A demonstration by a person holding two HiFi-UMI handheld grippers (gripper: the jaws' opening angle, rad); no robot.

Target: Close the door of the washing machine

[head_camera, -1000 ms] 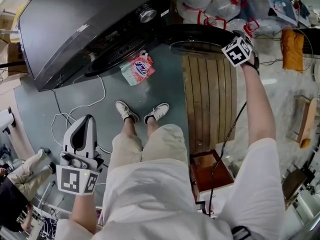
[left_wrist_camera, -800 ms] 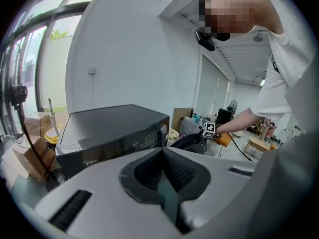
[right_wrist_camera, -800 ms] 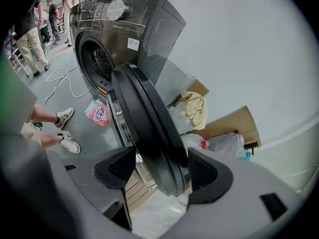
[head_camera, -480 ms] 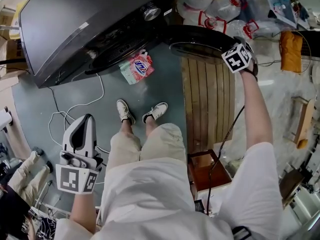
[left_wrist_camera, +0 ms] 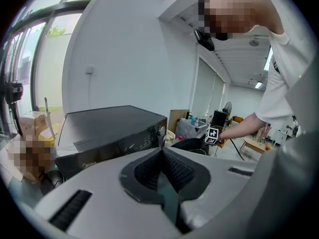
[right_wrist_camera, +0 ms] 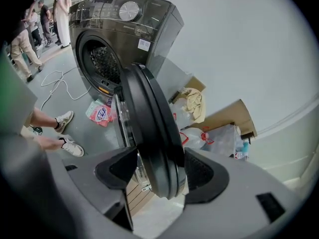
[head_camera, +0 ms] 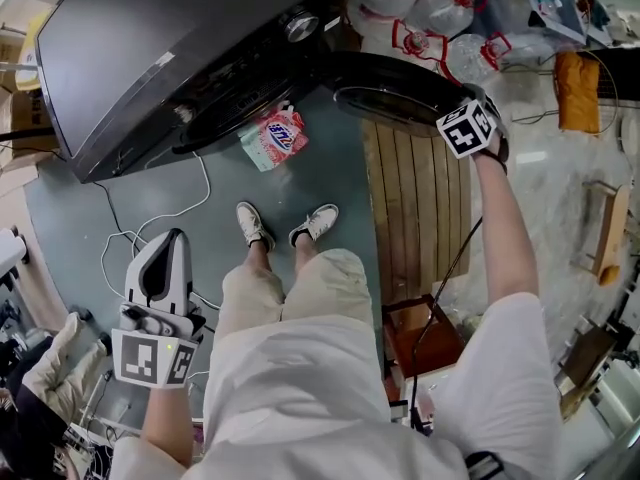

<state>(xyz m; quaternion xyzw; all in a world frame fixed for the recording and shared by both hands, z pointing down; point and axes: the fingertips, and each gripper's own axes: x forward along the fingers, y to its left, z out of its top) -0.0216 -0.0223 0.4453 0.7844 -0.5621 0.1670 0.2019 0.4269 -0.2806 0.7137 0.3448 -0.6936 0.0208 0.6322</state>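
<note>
The left gripper (head_camera: 170, 253) hangs low by the person's left side, jaws pressed together on nothing. Further out, the right gripper (right_wrist_camera: 159, 173) reaches the door (right_wrist_camera: 149, 123), whose free rim stands between its jaws; the pads sit against either face, so I judge it gripped (in the head view the marker cube covers the jaws). The door stands swung wide, edge-on to that gripper, well apart from the drum opening (right_wrist_camera: 102, 66) of the machine (head_camera: 180, 48). It looks stiff and fairly heavy, a thick round frame with a bulging window and a glossy, likely slippery surface. The rim opposite the hinge is the best hold, since it gives the most leverage, and the latch will probably need a firm last push. The hinge and the latch are hard to make out, and the door's lower edge is hidden behind the jaws. Beyond lie a packet (head_camera: 275, 138) on the floor and bags (head_camera: 420, 13) by the wall.
</note>
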